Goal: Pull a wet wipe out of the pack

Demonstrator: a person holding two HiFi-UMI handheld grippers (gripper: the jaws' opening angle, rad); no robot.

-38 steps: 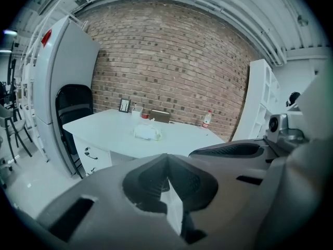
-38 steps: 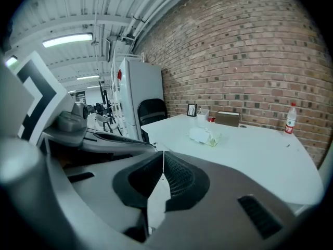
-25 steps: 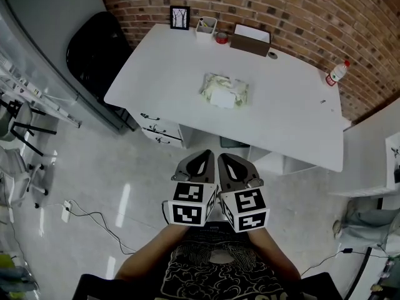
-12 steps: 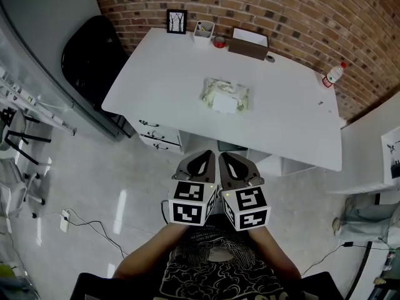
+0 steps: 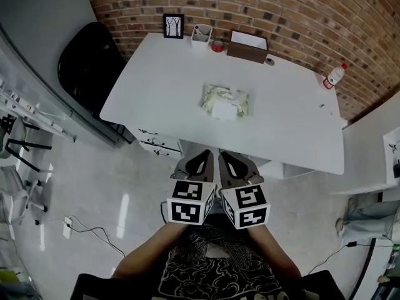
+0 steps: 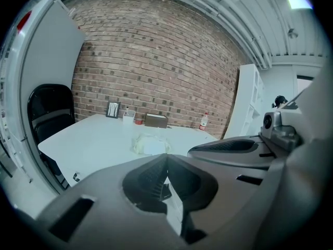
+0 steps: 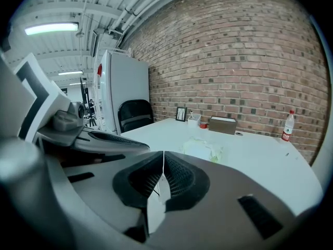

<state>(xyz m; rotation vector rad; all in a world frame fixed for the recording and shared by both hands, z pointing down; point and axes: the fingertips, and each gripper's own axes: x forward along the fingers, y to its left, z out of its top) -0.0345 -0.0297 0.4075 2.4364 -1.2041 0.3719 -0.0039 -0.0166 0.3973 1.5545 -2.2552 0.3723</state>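
The wet wipe pack (image 5: 224, 101), pale green with a white flap, lies flat near the middle of the white table (image 5: 150, 86). It also shows small in the left gripper view as the pack (image 6: 149, 145) and in the right gripper view as the pack (image 7: 203, 149). My left gripper (image 5: 198, 158) and right gripper (image 5: 229, 159) hang side by side in front of the table's near edge, well short of the pack. Both are shut with nothing between the jaws.
Along the brick wall at the table's back stand a framed picture (image 5: 173, 25), a white pen holder (image 5: 201, 33), a red tape roll (image 5: 217, 45) and a brown box (image 5: 247, 47). A water bottle (image 5: 333, 76) is at the far right. A black chair (image 5: 87, 64) stands left of the table.
The view has shifted slightly toward the table; the grippers stay shut and side by side. The pack has not moved.
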